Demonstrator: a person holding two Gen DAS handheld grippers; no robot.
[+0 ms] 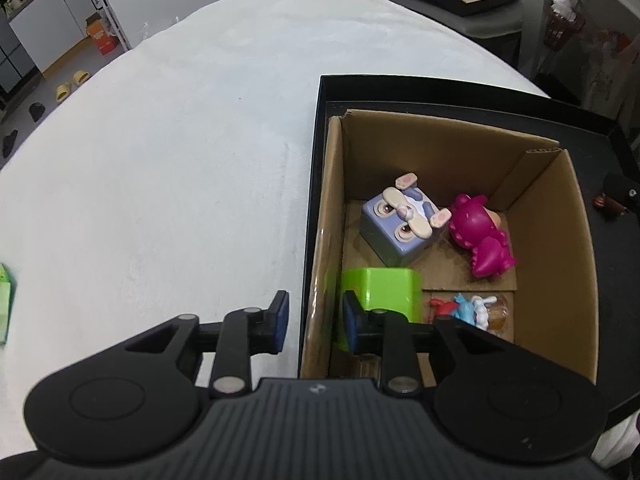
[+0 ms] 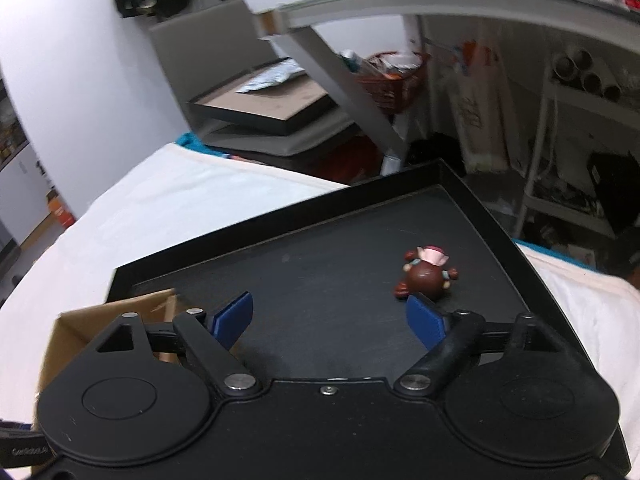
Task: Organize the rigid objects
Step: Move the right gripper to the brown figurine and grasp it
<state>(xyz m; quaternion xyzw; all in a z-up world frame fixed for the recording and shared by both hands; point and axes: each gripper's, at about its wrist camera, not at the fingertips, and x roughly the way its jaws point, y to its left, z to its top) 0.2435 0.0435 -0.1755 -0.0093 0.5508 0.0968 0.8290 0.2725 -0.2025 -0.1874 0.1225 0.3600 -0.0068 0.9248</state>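
- Our left gripper (image 1: 314, 322) hangs over the left wall of the cardboard box (image 1: 556, 240); fingers spread, nothing between them. One blue pad (image 1: 280, 322) sits outside the wall over the white cloth (image 1: 180, 160), the other inside the box.
- The inner pad is just in front of the green block (image 1: 384, 292); we can't tell whether they touch.
- Our right gripper (image 2: 330, 320) is spread wide and empty, above the black tray (image 2: 320, 264).
- A brown figurine (image 2: 426, 276) with a pink cap lies on the tray, just beyond the right-hand blue pad (image 2: 426, 322), off to the right of the gap between the fingers, not inside it. In the left wrist view it only shows as a small brown shape at the right edge.
- Box count, left wrist view: one green block in the near left corner, one lilac cube with a rabbit face (image 1: 400, 224) in the middle, one magenta dinosaur figure (image 1: 480, 236) on its side just right of the cube, and one small cluster of red, blue and white toys (image 1: 468, 310) near the front. We can't count the pieces in that cluster.
- That makes three clear toys plus the cluster inside the box, and one figurine outside it on the tray.
- The box stands in the tray's left part; the tray rests on the white cloth.
- One green-and-white carton (image 1: 6, 304) shows at the left edge of the cloth, well apart from the box.
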